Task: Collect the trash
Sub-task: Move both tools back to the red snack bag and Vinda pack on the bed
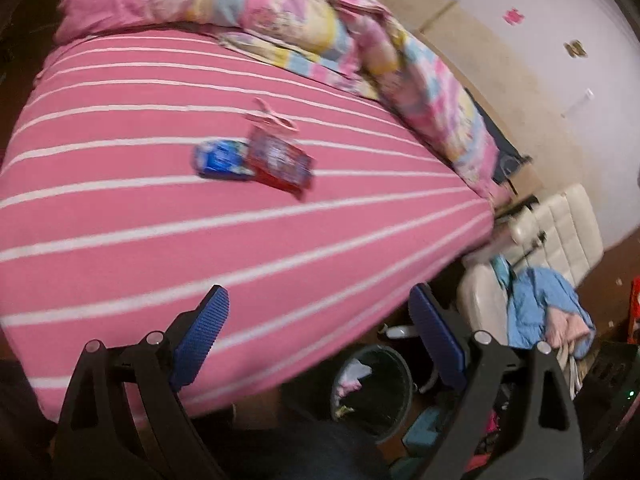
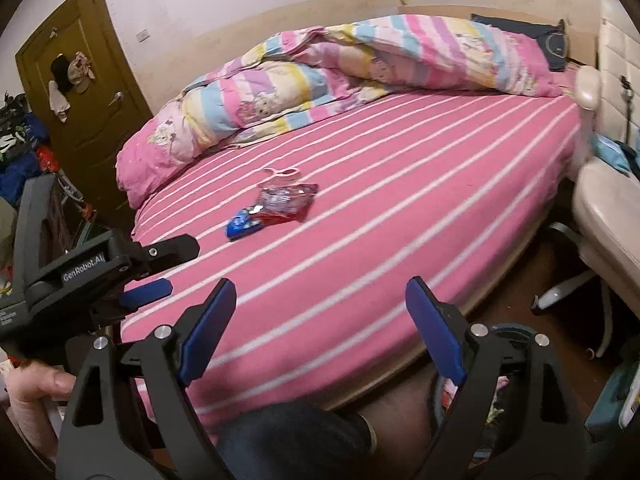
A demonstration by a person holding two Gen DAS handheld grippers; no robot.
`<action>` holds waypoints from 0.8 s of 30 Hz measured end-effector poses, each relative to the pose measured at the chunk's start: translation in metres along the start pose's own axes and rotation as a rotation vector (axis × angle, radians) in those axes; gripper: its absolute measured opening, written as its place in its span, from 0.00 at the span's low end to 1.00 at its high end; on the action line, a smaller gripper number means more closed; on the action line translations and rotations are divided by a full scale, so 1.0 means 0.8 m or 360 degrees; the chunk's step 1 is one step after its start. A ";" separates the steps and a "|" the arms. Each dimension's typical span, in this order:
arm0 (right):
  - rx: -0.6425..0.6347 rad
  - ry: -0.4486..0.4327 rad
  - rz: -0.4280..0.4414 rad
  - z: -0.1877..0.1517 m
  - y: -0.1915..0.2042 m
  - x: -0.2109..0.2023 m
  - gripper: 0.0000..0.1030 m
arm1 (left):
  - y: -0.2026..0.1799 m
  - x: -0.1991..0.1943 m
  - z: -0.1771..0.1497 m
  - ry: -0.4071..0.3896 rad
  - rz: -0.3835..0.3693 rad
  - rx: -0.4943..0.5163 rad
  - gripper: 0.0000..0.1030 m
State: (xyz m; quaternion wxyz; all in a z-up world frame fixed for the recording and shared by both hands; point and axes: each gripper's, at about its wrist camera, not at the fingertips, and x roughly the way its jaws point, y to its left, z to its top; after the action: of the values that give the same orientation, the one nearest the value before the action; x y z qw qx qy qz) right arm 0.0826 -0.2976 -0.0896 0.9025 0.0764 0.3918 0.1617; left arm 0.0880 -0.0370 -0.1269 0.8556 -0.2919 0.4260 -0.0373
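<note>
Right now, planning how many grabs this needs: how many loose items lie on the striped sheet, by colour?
Blue wrapper: 1
Red wrapper: 1
Pink item, too blurred to identify: 1
Total: 3

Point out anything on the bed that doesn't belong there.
Mid-mattress on the pink striped sheet lie a crumpled red foil wrapper, a blue wrapper touching it, and a pink plastic hanger-like piece just beyond.

Both wrist views look forward and down along their own tongs from near the foot edge of the bed (image 1: 120,216). The left faces across it toward the wall (image 1: 560,8); the right looks toward the door (image 2: 84,80). Both share the striped bed, the quilt (image 2: 320,68) and wrappers (image 1: 256,160).
</note>
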 end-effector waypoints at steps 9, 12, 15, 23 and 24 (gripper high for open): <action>-0.0018 0.0050 0.0094 0.040 0.037 0.089 0.83 | 0.066 0.036 0.062 -0.0009 0.0107 -0.0104 0.86; -0.0006 0.0065 0.0112 0.053 0.040 0.121 0.83 | 0.081 0.059 0.080 0.0006 0.0145 -0.0126 0.86; 0.0039 0.0090 0.0120 0.064 0.037 0.161 0.83 | 0.095 0.079 0.098 0.0013 0.0177 -0.0145 0.86; 0.0147 0.0163 0.0126 0.084 0.024 0.248 0.83 | 0.129 0.139 0.132 0.0036 0.0275 -0.0178 0.76; 0.0157 0.0167 0.0122 0.086 0.023 0.258 0.83 | 0.134 0.147 0.136 0.0049 0.0284 -0.0184 0.76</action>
State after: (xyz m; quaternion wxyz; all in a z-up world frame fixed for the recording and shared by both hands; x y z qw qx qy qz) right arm 0.2610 -0.2087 -0.1789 0.8690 0.1270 0.4429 0.1805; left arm 0.2248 0.0657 -0.2161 0.8306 -0.3009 0.4647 0.0592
